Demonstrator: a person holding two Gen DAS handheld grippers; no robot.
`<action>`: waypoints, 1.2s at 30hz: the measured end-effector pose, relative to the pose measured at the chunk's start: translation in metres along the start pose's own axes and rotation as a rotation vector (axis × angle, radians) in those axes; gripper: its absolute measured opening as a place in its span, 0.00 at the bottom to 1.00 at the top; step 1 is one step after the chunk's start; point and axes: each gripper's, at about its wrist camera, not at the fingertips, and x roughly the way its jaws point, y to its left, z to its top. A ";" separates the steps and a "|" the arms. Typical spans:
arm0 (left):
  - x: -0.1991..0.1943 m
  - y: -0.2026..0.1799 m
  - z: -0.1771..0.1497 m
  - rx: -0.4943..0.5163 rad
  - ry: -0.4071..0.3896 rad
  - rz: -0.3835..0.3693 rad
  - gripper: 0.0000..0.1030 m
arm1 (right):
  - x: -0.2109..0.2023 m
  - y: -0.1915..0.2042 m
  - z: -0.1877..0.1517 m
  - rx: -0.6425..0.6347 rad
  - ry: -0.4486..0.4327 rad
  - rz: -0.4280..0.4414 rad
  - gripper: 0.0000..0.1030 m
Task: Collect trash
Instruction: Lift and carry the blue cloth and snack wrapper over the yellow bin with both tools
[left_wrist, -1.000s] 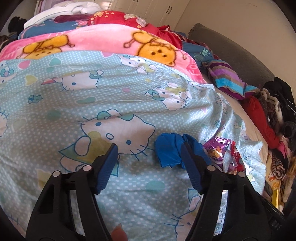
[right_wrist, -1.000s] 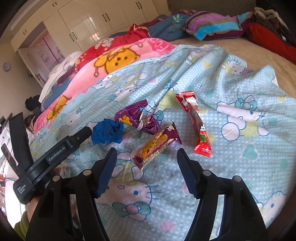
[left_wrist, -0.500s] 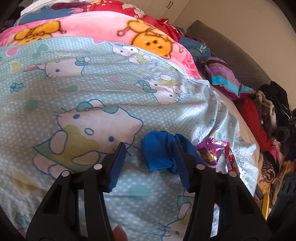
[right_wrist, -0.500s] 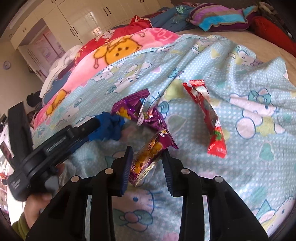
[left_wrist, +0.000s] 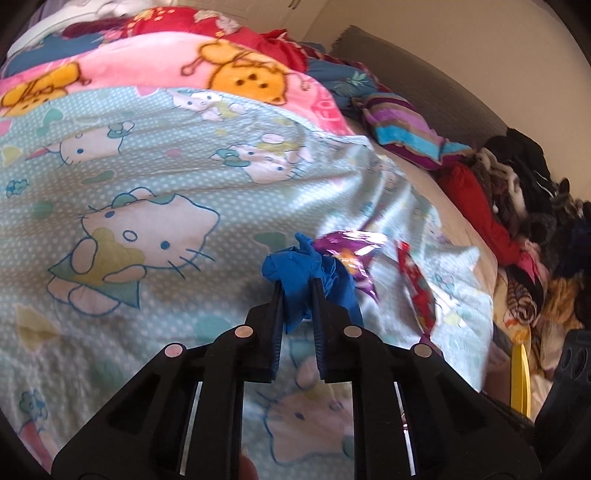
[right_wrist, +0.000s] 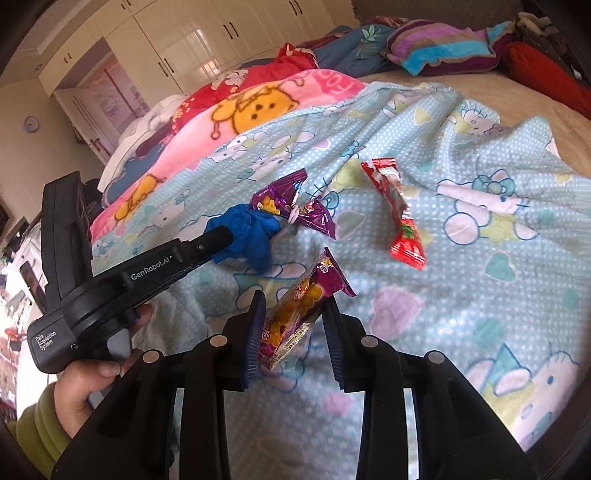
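Blue crumpled glove-like rag (left_wrist: 295, 273) sits pinched in the left gripper (left_wrist: 297, 286), whose jaws have just closed on it, over the pale-blue cartoon-cat bedsheet (left_wrist: 155, 184). Just right of it lie a blurred purple foil wrapper (left_wrist: 351, 254) and a red wrapper (left_wrist: 415, 284), near the sheet's right edge; leftward the sheet is open.

From the right wrist, the right gripper (right_wrist: 293, 314) clamps a purple-and-yellow snack packet (right_wrist: 303, 314), apparently lifted slightly. The red stick wrapper (right_wrist: 400, 218) lies apart with bare sheet around it; the left hand (right_wrist: 85, 384) holds its gripper at left.
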 end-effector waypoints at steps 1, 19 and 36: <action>-0.003 -0.003 -0.001 0.012 -0.002 0.000 0.09 | -0.004 -0.001 -0.001 0.000 -0.006 0.002 0.29; -0.064 -0.075 0.001 0.169 -0.099 -0.086 0.08 | -0.084 -0.047 -0.006 0.106 -0.139 -0.029 0.29; -0.075 -0.153 -0.024 0.321 -0.082 -0.202 0.08 | -0.154 -0.090 -0.014 0.168 -0.257 -0.101 0.29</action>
